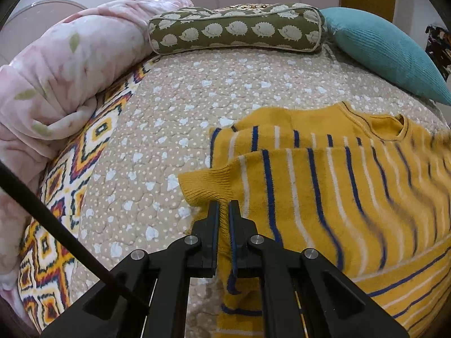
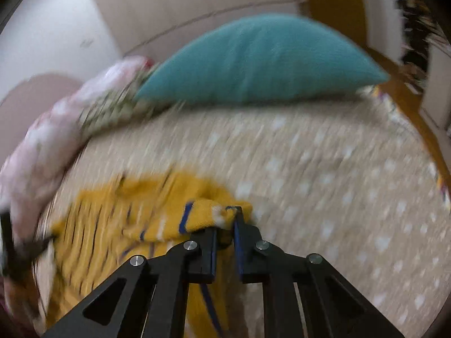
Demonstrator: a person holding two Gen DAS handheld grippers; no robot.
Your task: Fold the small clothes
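Left tool (image 1: 224,205): its jaws are pinched together on a ridge of the yellow striped sweater (image 1: 324,186), just behind the ribbed cuff (image 1: 203,186), which sticks out to the left of the pads.
Right tool (image 2: 225,214): its jaws are clamped on a bunched yellow edge of the same sweater; this view is smeared, so which edge it is cannot be told.
Sweater: it lies on the bed (image 1: 174,107), on the dotted beige quilt, partly folded, one striped layer lying over another and the neckline (image 1: 386,125) at the far side.
Step in hand: judged from both grips, a fold is being carried across the garment.
Doing it well: keep both tools level with each other so the folded edge stays straight; carry the cloth low over the quilt so the under layer does not drag; line the lifted edge up with the stripes beneath before setting it down.
Release: let go only once the cloth rests flat, and draw the pads out along the fabric so they do not pull the fold open.
Risk: knit is stretchy and limp; uneven pull between the two grips is likely to skew it.
Beyond: a hedgehog-print bolster (image 1: 236,29), a teal cushion (image 1: 386,48) and a pink blanket (image 1: 64,76) lie well apart from the sweater.
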